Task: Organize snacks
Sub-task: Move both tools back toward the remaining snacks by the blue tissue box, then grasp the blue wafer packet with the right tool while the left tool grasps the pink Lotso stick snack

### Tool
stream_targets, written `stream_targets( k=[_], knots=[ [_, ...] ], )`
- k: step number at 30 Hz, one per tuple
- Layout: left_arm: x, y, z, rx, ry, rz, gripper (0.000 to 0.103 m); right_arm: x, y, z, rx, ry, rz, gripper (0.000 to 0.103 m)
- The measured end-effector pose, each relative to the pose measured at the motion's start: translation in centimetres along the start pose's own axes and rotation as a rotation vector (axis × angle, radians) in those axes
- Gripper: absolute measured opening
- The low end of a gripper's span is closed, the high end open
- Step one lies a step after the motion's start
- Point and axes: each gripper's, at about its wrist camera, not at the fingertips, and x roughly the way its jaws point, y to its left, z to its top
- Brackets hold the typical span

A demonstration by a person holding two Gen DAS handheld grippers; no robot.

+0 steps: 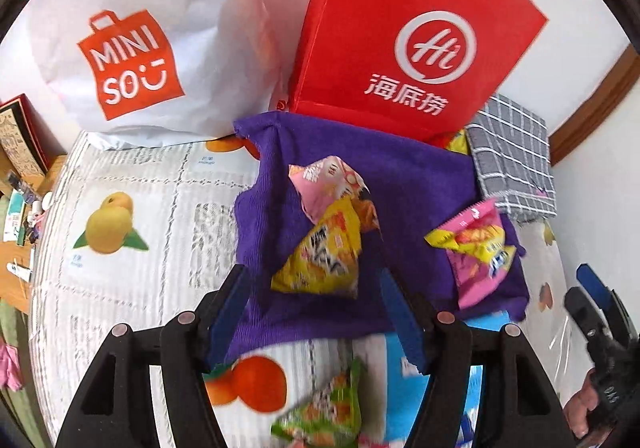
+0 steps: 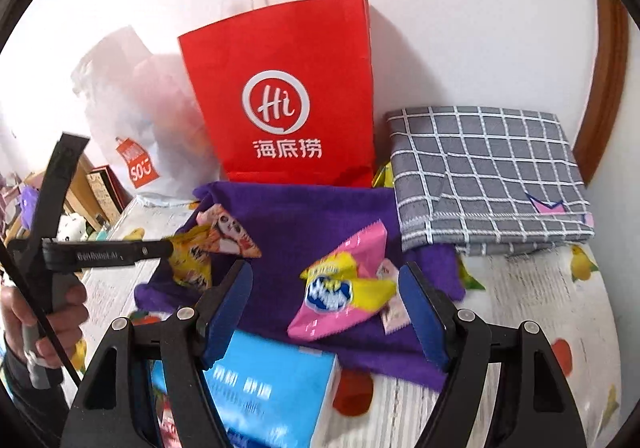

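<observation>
Both black two-finger grippers, left (image 1: 314,312) and right (image 2: 326,304), hang released and empty over a rumpled purple cloth (image 1: 404,184) bearing, left to right, yellow and pink foil snack packets (image 1: 320,252), then a pink-and-yellow packet (image 2: 340,288), before a red paper bag (image 2: 288,100).

left pile: we see a pink packet (image 1: 330,184) lying on a yellow packet (image 1: 320,260)
right pile: pink-yellow packets (image 2: 344,288) heaped, all on the purple cloth (image 2: 312,216)
</observation>
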Motion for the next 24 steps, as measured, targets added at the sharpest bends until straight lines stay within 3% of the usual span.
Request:
stream_targets(
  k=[4,7,13,19,24],
  knots=[
    [-2.5,0.3,-1.5,0.015,-0.029,-0.013,0.065,-1.6,1.0,-2.4,-0.016,0.020,-0.043,0.067],
    [-3.7,0.0,-2.6,0.030,-0.036,-0.010,0.065,-2.7,1.7,-4.3,-0.020,0.038,-0.040,0.066],
    [-6.2,0.1,-5.4,0.043,-0.046,-0.035,0.065,-3.9,2.8,-8.2,0.025,0.130,0.068,0.063],
    [-7.6,0.6,-7.9,0.059,-0.040,-0.027,0.065,-1.8,4.5,-10.6,0.077,0.224,0.093,0.064],
    [-8.3,1.8,-9.3,0.051,-0.043,-0.022,0.065,1.6,5.2,-11.6,0.110,0.311,0.034,0.064]
  ],
)
